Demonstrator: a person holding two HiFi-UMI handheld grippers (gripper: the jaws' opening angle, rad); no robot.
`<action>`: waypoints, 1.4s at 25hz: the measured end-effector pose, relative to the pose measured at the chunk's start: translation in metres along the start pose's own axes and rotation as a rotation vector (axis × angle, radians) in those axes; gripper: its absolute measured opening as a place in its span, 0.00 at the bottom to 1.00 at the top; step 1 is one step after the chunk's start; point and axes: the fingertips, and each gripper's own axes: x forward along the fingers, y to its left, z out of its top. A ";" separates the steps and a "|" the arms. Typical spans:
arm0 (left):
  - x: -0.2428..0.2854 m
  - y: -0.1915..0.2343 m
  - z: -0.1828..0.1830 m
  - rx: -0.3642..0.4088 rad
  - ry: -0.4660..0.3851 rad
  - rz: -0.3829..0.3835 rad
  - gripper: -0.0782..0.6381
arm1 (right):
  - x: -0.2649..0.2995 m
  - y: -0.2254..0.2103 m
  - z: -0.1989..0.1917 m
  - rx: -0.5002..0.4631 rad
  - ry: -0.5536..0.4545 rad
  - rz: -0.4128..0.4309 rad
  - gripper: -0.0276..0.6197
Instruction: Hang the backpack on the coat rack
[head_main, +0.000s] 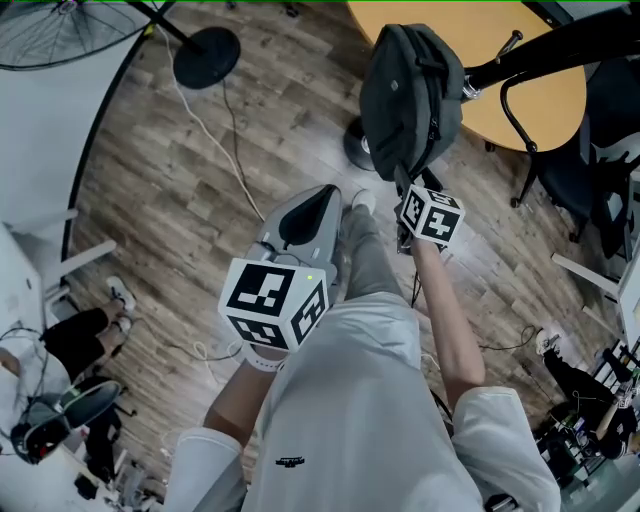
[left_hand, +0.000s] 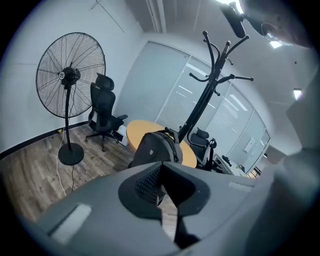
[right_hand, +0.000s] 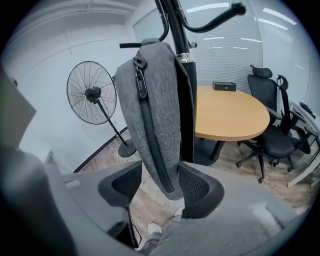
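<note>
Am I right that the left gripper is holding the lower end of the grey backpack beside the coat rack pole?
Not quite: it is the right gripper. The right gripper view shows its fingers either side of the backpack's lower end, beside the coat rack pole; the left gripper is empty.
</note>
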 end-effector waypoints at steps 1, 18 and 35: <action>-0.002 0.000 0.000 -0.001 -0.004 0.000 0.13 | -0.006 0.001 0.002 0.002 -0.008 -0.004 0.40; -0.045 0.013 0.005 -0.016 -0.090 0.045 0.13 | -0.096 0.068 0.069 -0.119 -0.196 0.133 0.40; -0.093 0.019 0.017 0.130 -0.183 0.124 0.13 | -0.197 0.134 0.110 -0.355 -0.364 0.275 0.23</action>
